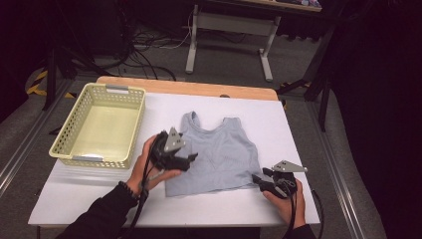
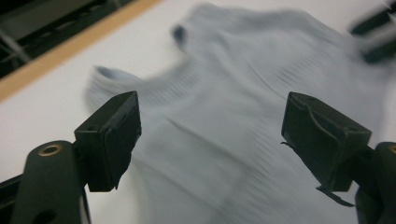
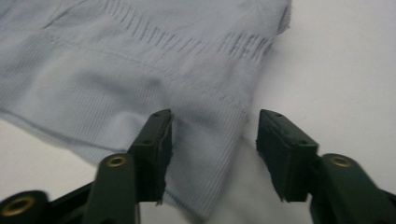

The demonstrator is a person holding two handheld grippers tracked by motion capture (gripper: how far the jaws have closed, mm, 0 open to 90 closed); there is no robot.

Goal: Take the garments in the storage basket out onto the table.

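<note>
A pale blue-grey ribbed tank top (image 1: 216,154) is laid flat on the white table (image 1: 74,194), just right of the yellow basket (image 1: 99,124). Its straps are pointed toward the table's far edge and its hem toward the person, so its length runs near to far. The left gripper (image 1: 186,160) is held over its left side, jaws spread wide with nothing between them. The right gripper (image 1: 259,180) is set at the hem's right corner, jaws apart, the corner lying between them unpinched.

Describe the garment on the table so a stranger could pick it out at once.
On the white table, look right of the pale yellow basket. The top lies flat between the left gripper and the right gripper. It is the one soft, pale blue-grey ribbed thing there, sleeveless, with a scooped neck.
</note>
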